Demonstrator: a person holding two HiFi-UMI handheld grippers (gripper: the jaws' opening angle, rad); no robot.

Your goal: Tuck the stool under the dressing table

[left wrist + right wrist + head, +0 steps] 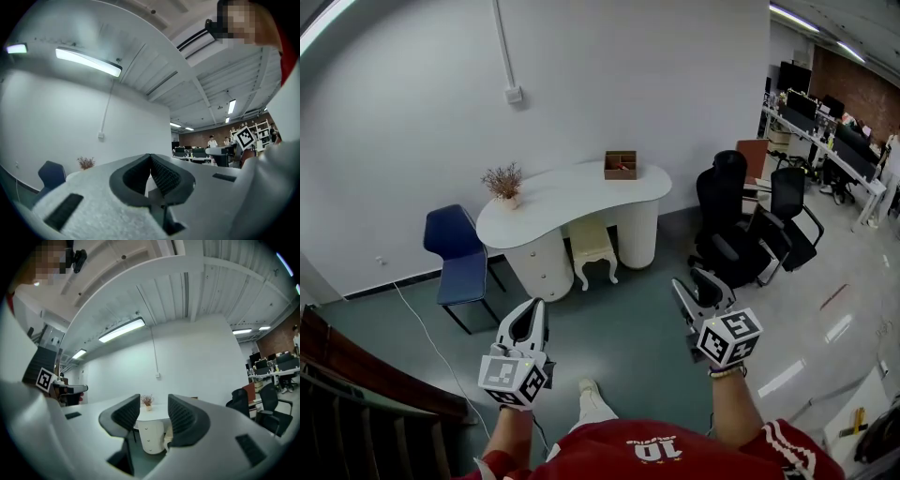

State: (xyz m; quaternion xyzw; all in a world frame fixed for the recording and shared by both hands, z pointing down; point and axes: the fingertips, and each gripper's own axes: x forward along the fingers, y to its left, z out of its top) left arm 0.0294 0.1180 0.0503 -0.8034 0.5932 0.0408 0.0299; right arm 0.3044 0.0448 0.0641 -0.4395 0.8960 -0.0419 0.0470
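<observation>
Already, stool (592,246) stands under dressing table (567,195); left gripper (531,317) closed.

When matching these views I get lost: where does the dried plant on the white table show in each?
Head view: plant upper left of centre, on the table's left end.
Left gripper view: lower left, right of the blue chair.
Right gripper view: centre, far off, seen through the gap between the jaws.
Shared landmark: the wall box above the plant, in all three.
</observation>
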